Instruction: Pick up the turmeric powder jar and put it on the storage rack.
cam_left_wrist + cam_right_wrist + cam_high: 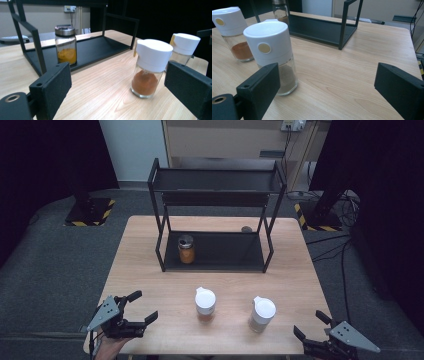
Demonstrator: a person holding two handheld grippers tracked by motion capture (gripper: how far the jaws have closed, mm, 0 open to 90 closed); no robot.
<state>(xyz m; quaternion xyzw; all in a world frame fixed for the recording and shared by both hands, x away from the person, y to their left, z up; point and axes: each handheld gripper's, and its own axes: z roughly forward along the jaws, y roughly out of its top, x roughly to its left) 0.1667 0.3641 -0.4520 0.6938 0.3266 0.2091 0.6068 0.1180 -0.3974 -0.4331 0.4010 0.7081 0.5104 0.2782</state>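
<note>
A black two-tier rack [220,180] stands at the back of the wooden table [145,260]. On its lower shelf, at the left, is a metal-lidded jar of orange powder [186,249] [65,45]. In front of the rack stand two white-capped jars: one with red-brown powder [205,304] [149,67] [233,32], and one with grey-brown powder [262,314] [183,47] [272,55] to its right. My left gripper [145,305] [120,85] is open at the front left, aimed toward the red-brown jar, nothing between its jaws. My right gripper [308,322] [329,85] is open at the front right, with the grey-brown jar just beyond its left jaw.
A small dark round object [246,228] lies on the table behind the rack's right leg. Beyond the table are a wooden cabinet [225,140], dark stand bases with hazard tape [90,212] and floor cables [340,245]. Both grippers hang near the table's front edge.
</note>
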